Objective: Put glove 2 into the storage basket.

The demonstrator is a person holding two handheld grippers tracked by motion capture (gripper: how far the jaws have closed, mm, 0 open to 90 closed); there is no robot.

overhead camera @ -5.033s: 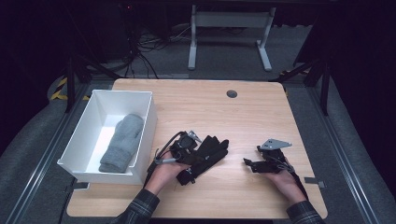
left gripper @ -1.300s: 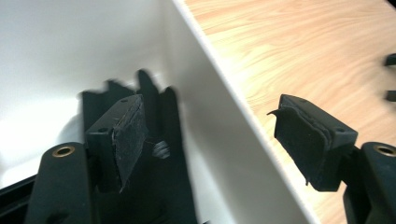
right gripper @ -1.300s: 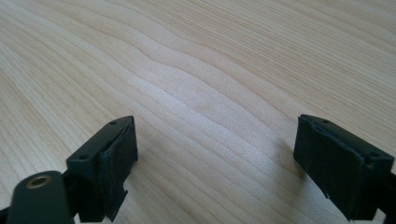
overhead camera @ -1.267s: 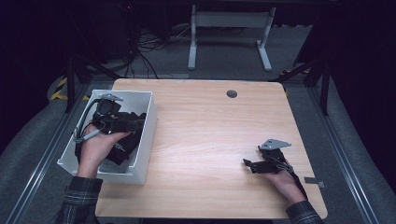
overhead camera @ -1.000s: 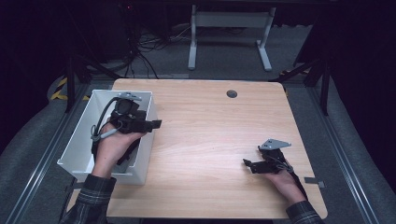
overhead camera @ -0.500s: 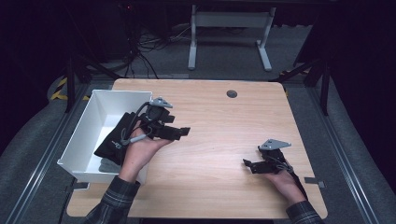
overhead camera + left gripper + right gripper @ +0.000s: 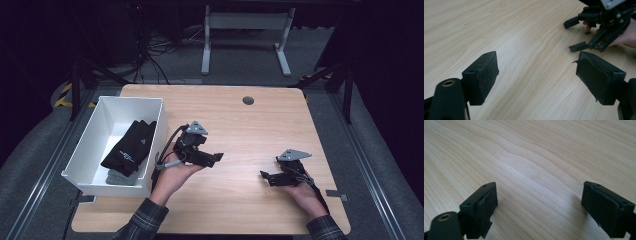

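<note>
1. At the left of the high view, a white bin [image 7: 90,150] is seen standing on the left part of the wooden table [image 7: 250,130], reaching past the table's left edge.
2. Inside the bin, a black glove [image 7: 131,146] is seen lying lengthwise on top of a grey cloth [image 7: 117,177], of which only the near end is visible at the bin's lower wall.
3. Just right of the bin, in the lower middle of the high view, the left gripper [image 7: 212,159] is held in the person's left hand [image 7: 175,175], with its tips pointed toward the right of the frame.
4. In the left gripper view, its pads [image 7: 485,75] are seen standing wide apart over bare wood; the jaws have just been opening, and nothing is seen between them.
5. The black glove is thus left behind the left gripper, at its left in the high view, apart from the pads and untouched by them.
6. At the lower right of the high view, the right gripper [image 7: 267,176] is held low over the table in the right hand [image 7: 305,192], pointed toward the left gripper; it is also seen at the upper right of the left gripper view [image 7: 576,35].
7. In the right gripper view, its pads [image 7: 486,203] are seen released and spread wide, with only bare wood between them, well apart from the glove.
</note>
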